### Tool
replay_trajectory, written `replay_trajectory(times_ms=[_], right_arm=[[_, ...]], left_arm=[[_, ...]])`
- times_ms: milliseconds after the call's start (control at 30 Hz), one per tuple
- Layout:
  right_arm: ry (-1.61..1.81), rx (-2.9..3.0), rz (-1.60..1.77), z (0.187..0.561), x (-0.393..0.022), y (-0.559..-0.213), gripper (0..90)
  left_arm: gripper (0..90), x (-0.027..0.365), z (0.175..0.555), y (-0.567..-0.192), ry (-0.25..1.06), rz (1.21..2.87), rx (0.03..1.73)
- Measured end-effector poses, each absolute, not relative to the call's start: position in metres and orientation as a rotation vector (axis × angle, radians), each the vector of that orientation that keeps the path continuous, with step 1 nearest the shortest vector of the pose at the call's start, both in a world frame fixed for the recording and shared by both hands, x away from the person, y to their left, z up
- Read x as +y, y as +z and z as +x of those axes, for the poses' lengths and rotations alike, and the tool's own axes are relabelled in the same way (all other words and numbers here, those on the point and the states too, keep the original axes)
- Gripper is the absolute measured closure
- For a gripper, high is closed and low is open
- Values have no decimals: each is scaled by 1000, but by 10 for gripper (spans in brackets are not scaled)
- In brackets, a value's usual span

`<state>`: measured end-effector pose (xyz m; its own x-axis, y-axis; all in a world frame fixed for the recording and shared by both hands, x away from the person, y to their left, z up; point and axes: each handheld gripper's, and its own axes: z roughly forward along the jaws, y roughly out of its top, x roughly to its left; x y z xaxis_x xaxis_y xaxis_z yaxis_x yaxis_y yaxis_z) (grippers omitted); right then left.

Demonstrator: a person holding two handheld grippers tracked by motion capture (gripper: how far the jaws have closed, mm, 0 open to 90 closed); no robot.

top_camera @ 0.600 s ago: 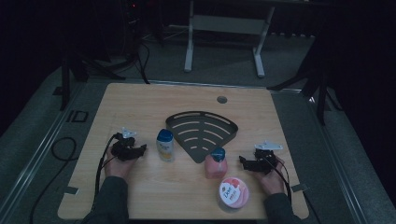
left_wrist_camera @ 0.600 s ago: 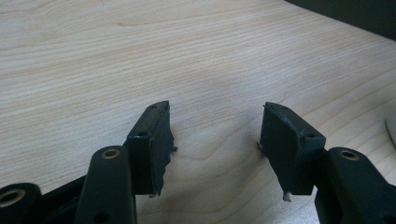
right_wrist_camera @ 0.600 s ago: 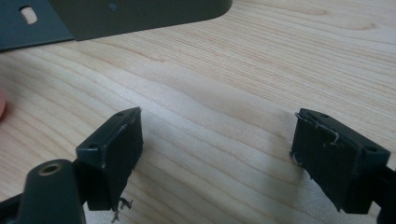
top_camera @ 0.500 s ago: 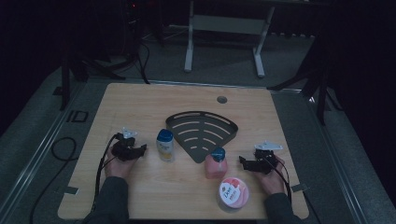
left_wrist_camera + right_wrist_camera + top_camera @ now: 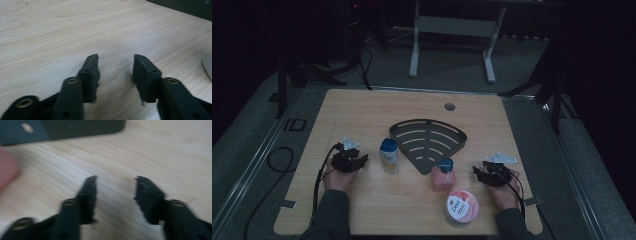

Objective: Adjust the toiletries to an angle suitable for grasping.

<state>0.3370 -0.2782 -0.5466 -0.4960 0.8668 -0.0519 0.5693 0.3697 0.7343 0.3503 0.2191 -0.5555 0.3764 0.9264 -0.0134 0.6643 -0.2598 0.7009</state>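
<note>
Left gripper (image 5: pixel 353 161) is seen low over the wooden table (image 5: pixel 362 120), jaws part-open with bare wood between them in the left gripper view (image 5: pixel 115 75); nothing is held.

Just right of it, a small pale bottle with a blue cap (image 5: pixel 388 155) is stood upright, apart from the jaws. It is judged light, rigid plastic, smooth-sided and somewhat slippery, easily tipped if nudged high. A grip across the body below the cap is advised, not on the cap.

A dark fan-shaped slotted tray (image 5: pixel 432 142) is laid flat at table centre, behind the bottles; stiff and flat, hard to pinch except at its rim.

A pink bottle with a blue cap (image 5: pixel 443 175) is stood upright at the tray's near tip, whether touching it cannot be told. Squat and stable, likely a bit heavier; it is best taken across the mid-body.

A round pink-lidded jar (image 5: pixel 462 206) is sat near the front edge. Wide and low; it is judged too broad for the present opening, so the jaws would need widening and the side wall gripped.

Right gripper (image 5: pixel 484 173) is held just right of the pink bottle, clear of it; in the blurred right gripper view (image 5: pixel 115 195) the jaws are seen part-open and empty.
</note>
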Motion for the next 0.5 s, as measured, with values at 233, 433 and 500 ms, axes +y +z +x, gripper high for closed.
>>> replay_trajectory(times_ms=[233,433,500], right_arm=[[1076,2203,1072,306,-268,-512,897],[1122,2259,877,279,-243,-483,900],[1127,2277,800,271,-231,-473,900]], left_arm=[[626,220,350,-555,539,2014,1377],[627,220,350,-555,539,2015,1374],[626,220,350,-555,539,2015,1373]])
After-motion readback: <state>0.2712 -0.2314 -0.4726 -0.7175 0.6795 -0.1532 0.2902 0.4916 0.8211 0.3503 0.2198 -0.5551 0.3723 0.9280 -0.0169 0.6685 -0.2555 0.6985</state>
